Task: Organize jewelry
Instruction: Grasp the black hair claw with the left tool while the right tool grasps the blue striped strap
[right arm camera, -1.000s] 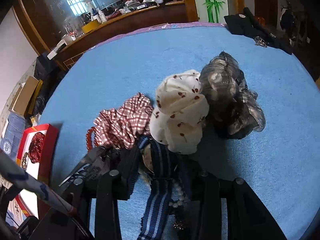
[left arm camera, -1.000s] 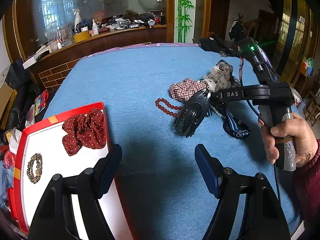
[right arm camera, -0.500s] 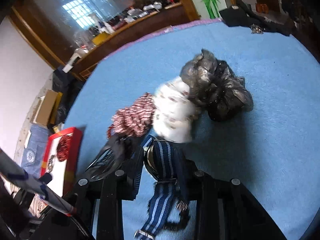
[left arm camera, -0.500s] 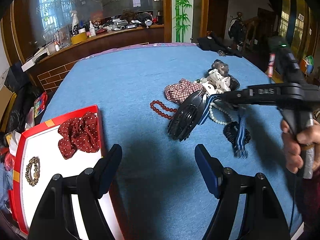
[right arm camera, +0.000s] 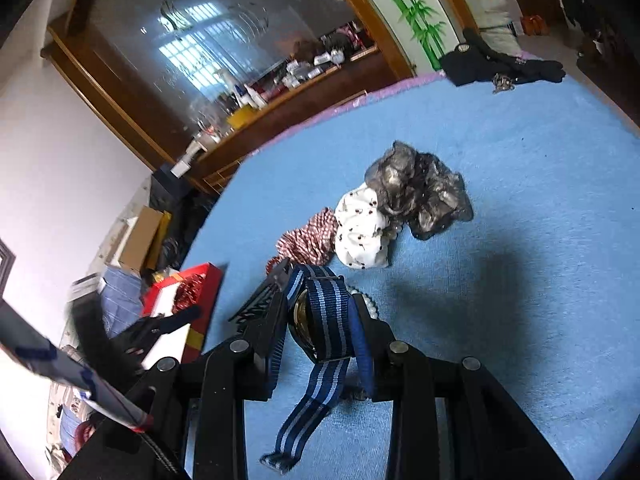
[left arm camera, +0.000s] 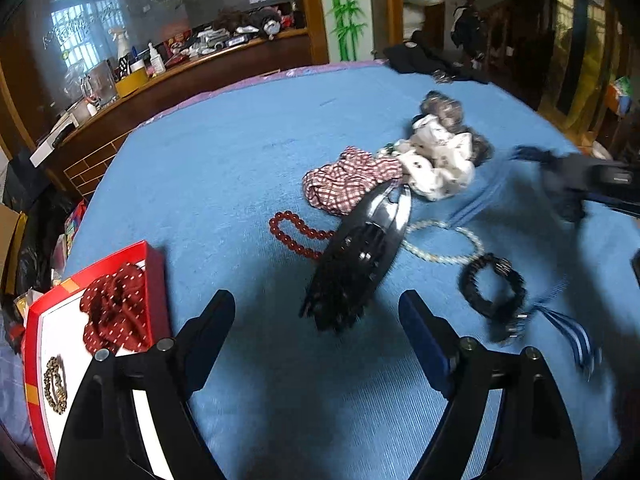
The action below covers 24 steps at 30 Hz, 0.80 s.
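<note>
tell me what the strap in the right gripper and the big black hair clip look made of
The watch strap, clamped in the right gripper, looks like woven nylon: matte navy with pale stripes, hanging limp. The black hair clip seems hard plastic with a glossy shell and rigid teeth; its small bright fittings could be metal.

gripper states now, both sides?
Left tool: open, empty, above the blue cloth.
Right tool: shut on the striped-strap watch, lifted.

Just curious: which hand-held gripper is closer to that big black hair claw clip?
Left. The left hand-held gripper hovers open just before the clip; the right hand-held gripper, holding the striped watch, is lifted away.
</note>
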Each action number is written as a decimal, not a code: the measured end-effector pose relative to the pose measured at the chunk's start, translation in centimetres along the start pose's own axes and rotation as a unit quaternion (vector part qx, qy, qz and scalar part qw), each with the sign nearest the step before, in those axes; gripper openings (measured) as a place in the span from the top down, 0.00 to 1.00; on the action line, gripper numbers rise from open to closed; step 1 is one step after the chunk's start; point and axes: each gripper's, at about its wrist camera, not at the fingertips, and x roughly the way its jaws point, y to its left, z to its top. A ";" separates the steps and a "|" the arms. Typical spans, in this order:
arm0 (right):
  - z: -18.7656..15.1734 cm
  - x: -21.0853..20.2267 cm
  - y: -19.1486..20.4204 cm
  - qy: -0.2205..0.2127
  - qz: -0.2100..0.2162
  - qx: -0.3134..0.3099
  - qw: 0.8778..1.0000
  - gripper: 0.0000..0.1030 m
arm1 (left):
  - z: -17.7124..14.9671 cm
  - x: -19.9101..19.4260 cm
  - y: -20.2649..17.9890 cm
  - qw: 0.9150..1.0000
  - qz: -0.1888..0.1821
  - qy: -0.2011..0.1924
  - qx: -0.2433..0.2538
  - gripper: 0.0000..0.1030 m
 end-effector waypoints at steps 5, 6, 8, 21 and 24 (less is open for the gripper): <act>0.2 -0.8 0.0 -0.011 0.014 0.003 1.000 0.67 | 1.0 2.1 -0.9 1.000 0.002 0.015 0.008 0.20; 0.2 -0.9 -0.1 -0.011 0.015 0.004 1.000 0.67 | 1.1 2.4 -1.2 1.000 0.006 0.016 0.013 0.20; 0.2 -1.0 -0.1 -0.011 0.019 0.003 1.000 0.67 | 1.4 3.2 -1.8 1.000 0.014 0.016 0.022 0.20; 0.0 -0.8 -0.1 -0.008 0.020 -0.003 1.000 0.67 | 1.6 4.7 -2.2 1.000 0.016 0.013 0.013 0.58; 0.0 -0.8 -0.1 -0.009 0.017 -0.002 1.000 0.67 | 1.2 4.0 -2.4 1.000 0.000 0.009 0.009 0.61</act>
